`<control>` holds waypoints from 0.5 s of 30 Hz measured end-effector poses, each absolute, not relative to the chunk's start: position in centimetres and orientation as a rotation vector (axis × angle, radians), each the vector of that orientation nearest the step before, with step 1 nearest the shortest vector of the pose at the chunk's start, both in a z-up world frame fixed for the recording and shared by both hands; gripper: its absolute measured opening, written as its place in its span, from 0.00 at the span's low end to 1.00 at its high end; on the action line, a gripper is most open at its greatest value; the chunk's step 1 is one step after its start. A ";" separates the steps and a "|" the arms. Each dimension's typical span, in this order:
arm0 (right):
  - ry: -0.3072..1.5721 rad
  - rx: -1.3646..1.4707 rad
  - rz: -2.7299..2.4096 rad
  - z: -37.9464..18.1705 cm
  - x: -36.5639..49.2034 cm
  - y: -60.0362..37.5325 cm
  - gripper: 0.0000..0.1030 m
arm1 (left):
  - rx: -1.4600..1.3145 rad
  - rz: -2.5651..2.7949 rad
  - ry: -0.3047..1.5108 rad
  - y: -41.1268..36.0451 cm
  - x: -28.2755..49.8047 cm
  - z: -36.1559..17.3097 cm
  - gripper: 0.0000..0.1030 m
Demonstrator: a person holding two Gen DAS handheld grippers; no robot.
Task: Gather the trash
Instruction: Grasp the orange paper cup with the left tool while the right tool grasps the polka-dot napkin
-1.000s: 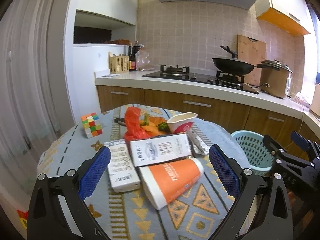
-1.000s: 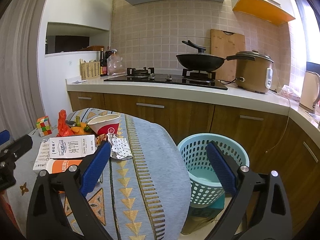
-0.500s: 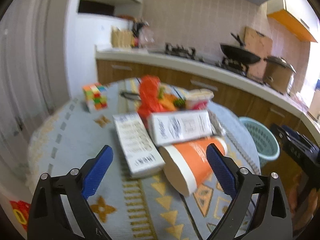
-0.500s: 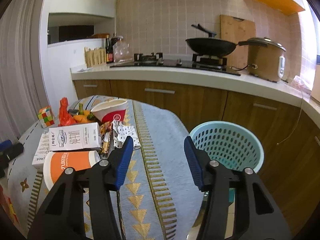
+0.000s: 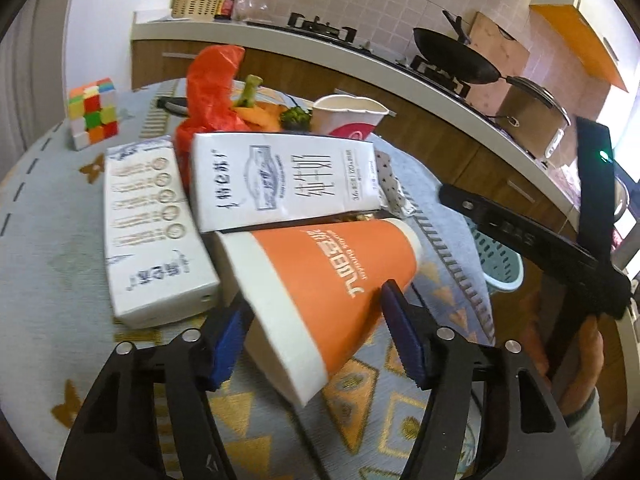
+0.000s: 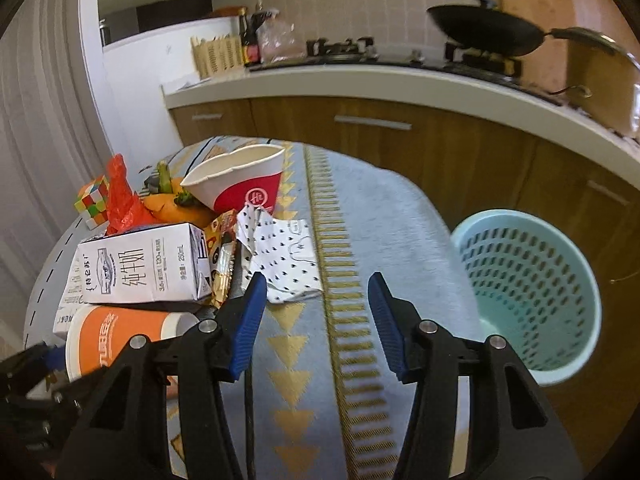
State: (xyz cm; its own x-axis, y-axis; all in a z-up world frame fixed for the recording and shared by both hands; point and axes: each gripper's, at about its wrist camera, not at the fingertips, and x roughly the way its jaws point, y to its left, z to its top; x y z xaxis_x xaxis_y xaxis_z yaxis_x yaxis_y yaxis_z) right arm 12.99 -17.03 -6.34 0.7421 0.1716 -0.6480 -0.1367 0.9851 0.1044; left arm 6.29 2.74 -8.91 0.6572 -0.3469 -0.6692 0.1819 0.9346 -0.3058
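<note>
So the left tool (image 5: pixel 316 330) is right on the orange paper cup (image 5: pixel 320 280), which lies on its side on the counter (image 5: pixel 40 208) with its long axis running from the wide white rim nearest the tool out to the narrow base, angled away and to the right. The blue pads sit on either side of the wide end with the jaws apart; I can't tell if they're touching the cup wall yet, so I wouldn't call it clamped. My guess is squeezing that rim end is the step in hand.

The right tool (image 6: pixel 316 320) hangs with jaws apart and nothing between them, just past the cup's base, with the spotted paper wrapper (image 6: pixel 284 256) beyond its left pad. The light blue basket (image 6: pixel 528 292) stands off the counter edge, well to the right of the cup, so the right side is nearer to it.

Count, all beyond the orange cup: two milk cartons (image 5: pixel 280 180) (image 5: pixel 152 228), one red-and-white paper cup (image 6: pixel 240 184), one wrapper, one red plastic bag (image 5: pixel 212 84), some veg scraps (image 5: pixel 260 108), one Rubik's cube (image 5: pixel 94 112)
</note>
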 end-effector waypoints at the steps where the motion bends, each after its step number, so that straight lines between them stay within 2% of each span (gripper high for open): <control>1: 0.720 0.044 0.177 -6.4 13.4 -16.6 0.48 | -0.222 -0.308 0.800 2.6 6.4 -8.9 0.55; 4: 0.725 0.020 0.194 -6.5 14.3 -15.5 0.48 | -0.219 -0.315 0.796 2.0 6.4 -8.9 0.51; 6: 0.731 0.004 0.207 -6.6 14.9 -14.9 0.48 | -0.215 -0.320 0.788 1.7 6.1 -8.8 0.43; 10: 0.741 -0.025 0.215 -7.1 16.1 -13.8 0.48 | -0.208 -0.349 0.774 0.9 5.8 -9.0 0.13; 15: 0.768 -0.031 0.222 -7.8 17.4 -13.2 0.48 | -0.148 -0.348 0.731 -0.1 5.1 -8.6 0.02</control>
